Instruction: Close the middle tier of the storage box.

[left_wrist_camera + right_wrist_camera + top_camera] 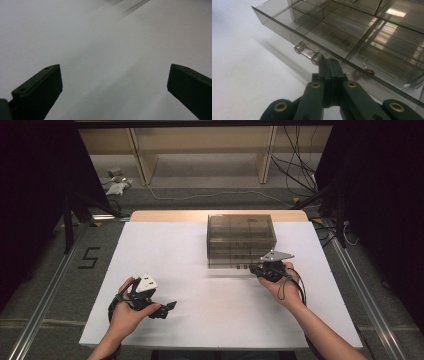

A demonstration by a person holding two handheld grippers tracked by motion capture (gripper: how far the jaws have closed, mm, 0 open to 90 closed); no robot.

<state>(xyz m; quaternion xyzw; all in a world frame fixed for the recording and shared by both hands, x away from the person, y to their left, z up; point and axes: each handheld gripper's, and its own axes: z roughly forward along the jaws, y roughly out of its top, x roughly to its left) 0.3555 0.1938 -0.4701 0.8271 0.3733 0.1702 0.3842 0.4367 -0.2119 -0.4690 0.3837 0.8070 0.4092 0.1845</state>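
Right gripper point(329, 65), clenched empty, sits at the drawer box's point(241, 239) near handle point(309, 53). Left gripper point(161, 309) rests released on the bench point(200, 285). Judged step: drawer opening; next needs jaws spread around that handle.

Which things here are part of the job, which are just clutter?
In the job:
- smoky drawer box
- its lowest drawer's handle
- right gripper, shut, at that drawer's front
- left gripper, open, over bare table

Lying about:
- cables on the floor
- wooden shelf behind
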